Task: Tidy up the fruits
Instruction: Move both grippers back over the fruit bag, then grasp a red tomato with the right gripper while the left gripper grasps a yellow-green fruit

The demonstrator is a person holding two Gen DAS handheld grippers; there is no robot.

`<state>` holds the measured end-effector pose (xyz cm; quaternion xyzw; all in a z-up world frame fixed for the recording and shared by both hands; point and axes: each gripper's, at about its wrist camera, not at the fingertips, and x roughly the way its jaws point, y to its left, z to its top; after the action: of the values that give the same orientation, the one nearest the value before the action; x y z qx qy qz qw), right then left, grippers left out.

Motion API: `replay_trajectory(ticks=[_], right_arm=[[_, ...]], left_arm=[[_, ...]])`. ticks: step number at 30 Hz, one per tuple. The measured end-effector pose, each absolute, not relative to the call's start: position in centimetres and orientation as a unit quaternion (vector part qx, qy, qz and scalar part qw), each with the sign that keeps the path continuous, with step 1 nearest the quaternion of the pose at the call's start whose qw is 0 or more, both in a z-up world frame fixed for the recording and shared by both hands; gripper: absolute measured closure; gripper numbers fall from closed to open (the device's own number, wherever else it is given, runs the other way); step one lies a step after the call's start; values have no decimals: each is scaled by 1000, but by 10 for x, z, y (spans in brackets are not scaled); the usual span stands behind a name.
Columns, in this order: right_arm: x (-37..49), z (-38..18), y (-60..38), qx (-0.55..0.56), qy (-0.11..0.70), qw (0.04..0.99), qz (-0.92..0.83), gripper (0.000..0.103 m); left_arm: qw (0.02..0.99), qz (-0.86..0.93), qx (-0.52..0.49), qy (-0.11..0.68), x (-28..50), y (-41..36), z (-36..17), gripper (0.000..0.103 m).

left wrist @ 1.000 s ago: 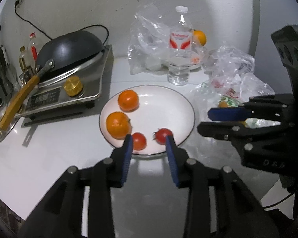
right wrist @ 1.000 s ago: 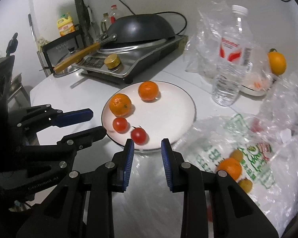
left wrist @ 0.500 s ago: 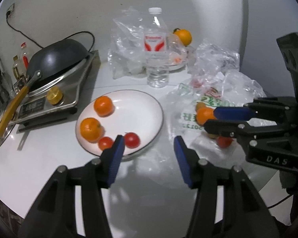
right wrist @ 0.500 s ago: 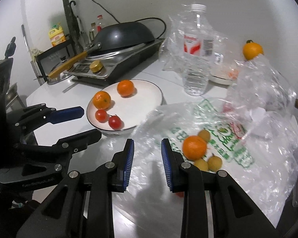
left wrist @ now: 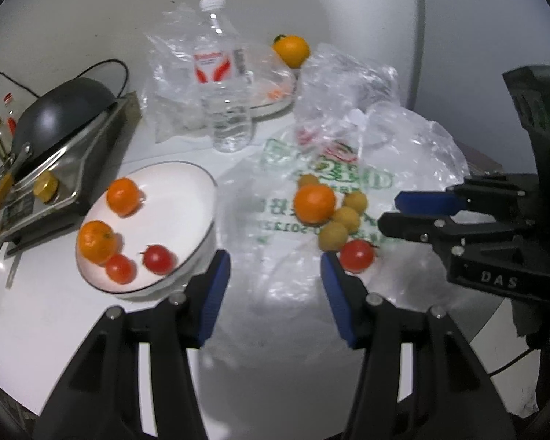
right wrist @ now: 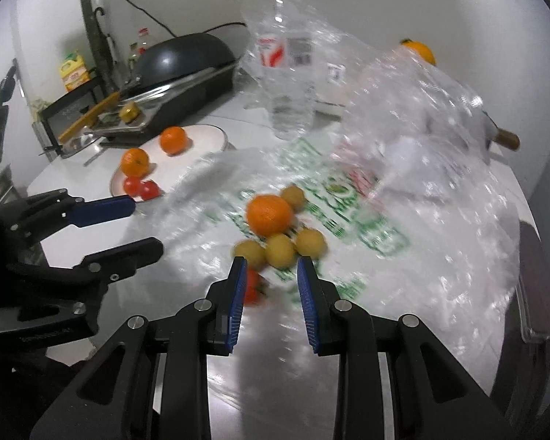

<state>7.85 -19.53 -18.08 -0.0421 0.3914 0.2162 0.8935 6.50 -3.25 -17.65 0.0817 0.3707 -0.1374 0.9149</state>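
A white plate (left wrist: 187, 183) holds two oranges (left wrist: 124, 196) and two tomatoes (left wrist: 158, 259). On a flat plastic bag (left wrist: 275, 216) lie an orange (left wrist: 314, 203), several small yellow fruits (left wrist: 344, 220) and a tomato (left wrist: 356, 255). My left gripper (left wrist: 275, 278) is open and empty, between the plate and the bag's fruit. My right gripper (right wrist: 270, 286) is open and empty just in front of the yellow fruits (right wrist: 280, 250) and the tomato (right wrist: 252, 286); it also shows in the left wrist view (left wrist: 414, 212). The plate shows at the left of the right wrist view (right wrist: 209, 139).
A water bottle (left wrist: 225, 84) stands behind the plate. A wok on a cooker (left wrist: 66, 124) is at the left. Crumpled clear bags (left wrist: 352, 84) and another orange (left wrist: 291, 49) on a dish lie at the back. The table edge runs near both grippers.
Both grippers have swung right, from the plate toward the fruit on the bag. The left gripper's jaws have opened wider. The right gripper has come close to the yellow fruits.
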Motion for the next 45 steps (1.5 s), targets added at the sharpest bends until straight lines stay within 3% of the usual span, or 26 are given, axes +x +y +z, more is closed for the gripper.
replay_trajectory(ticks=[19,45], right_arm=[[91,-209,-168,-50,428,858,279,73],[104,-180,-228,-19,377,901,213,74]], left_arm=[[911,-100,87,391,65,-25,-186,50],[896,-140,122,403,98,-85,-196,50]])
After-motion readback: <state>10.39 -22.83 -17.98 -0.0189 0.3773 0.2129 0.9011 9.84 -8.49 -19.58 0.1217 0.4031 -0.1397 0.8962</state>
